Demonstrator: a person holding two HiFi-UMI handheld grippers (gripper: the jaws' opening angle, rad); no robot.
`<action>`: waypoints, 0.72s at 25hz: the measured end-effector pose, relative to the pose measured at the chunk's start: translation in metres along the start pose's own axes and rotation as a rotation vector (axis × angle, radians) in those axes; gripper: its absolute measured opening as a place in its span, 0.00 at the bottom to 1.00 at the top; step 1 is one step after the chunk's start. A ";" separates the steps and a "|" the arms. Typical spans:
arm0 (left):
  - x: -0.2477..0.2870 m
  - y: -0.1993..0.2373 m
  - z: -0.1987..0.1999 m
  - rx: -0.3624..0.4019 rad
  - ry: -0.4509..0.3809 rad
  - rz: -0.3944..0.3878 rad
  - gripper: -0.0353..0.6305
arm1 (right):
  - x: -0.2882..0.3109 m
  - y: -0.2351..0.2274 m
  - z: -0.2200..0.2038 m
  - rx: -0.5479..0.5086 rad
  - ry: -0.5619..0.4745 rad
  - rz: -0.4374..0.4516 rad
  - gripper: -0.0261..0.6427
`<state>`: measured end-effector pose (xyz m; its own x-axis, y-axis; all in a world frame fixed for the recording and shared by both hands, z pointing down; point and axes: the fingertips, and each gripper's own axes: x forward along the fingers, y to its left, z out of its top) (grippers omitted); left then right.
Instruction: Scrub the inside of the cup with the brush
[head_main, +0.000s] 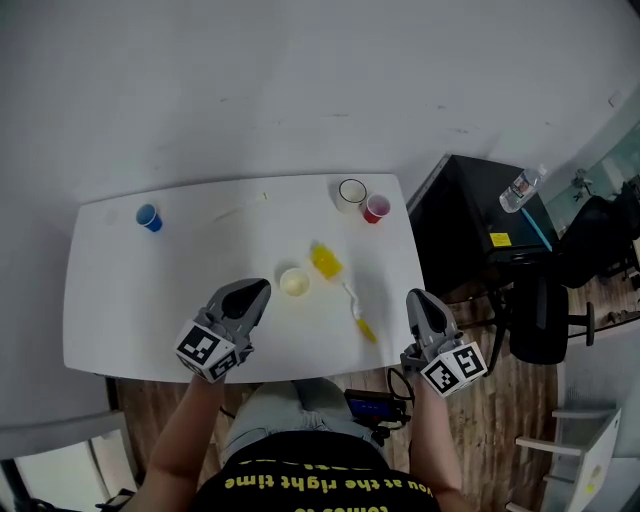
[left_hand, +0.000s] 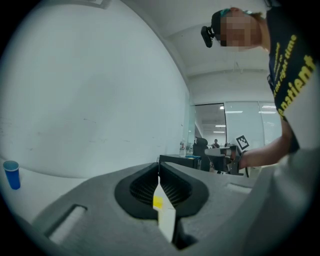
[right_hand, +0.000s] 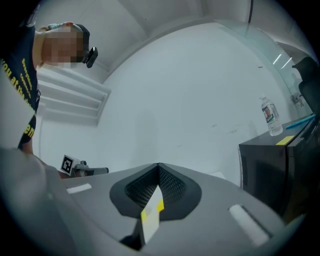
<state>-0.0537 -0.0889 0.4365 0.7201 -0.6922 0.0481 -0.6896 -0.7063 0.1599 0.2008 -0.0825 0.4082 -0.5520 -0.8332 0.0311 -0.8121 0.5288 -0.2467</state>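
Note:
A small pale yellow cup (head_main: 294, 282) stands near the middle of the white table (head_main: 120, 300). To its right lies a brush (head_main: 358, 312) with a white stem and a yellow end. My left gripper (head_main: 262, 288) hovers over the table's near edge, just left of the cup, shut with nothing in it. My right gripper (head_main: 415, 297) is past the table's right edge, to the right of the brush, also shut and holding nothing. In both gripper views the jaws meet, the left gripper (left_hand: 159, 168) and the right gripper (right_hand: 158, 170), and neither cup nor brush shows there.
A yellow block (head_main: 326, 260) lies behind the cup. A blue cup (head_main: 148, 217) (left_hand: 11, 174) stands far left; a clear cup (head_main: 351, 193) and a red cup (head_main: 376, 208) stand far right. A black cabinet (head_main: 470, 215) (right_hand: 280, 170) with a bottle (right_hand: 269, 116) stands right of the table.

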 end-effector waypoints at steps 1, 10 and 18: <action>0.001 0.001 -0.001 -0.001 0.004 0.001 0.06 | 0.001 -0.001 -0.001 0.003 0.002 0.003 0.05; 0.019 -0.007 -0.013 -0.013 0.048 -0.125 0.18 | 0.007 -0.009 -0.003 -0.008 -0.010 -0.057 0.05; 0.032 -0.008 -0.043 0.071 0.151 -0.173 0.34 | 0.011 -0.012 -0.015 0.021 0.023 -0.083 0.05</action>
<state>-0.0219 -0.0996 0.4787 0.8277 -0.5335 0.1738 -0.5547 -0.8249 0.1094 0.2016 -0.0959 0.4265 -0.4874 -0.8700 0.0741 -0.8512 0.4544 -0.2627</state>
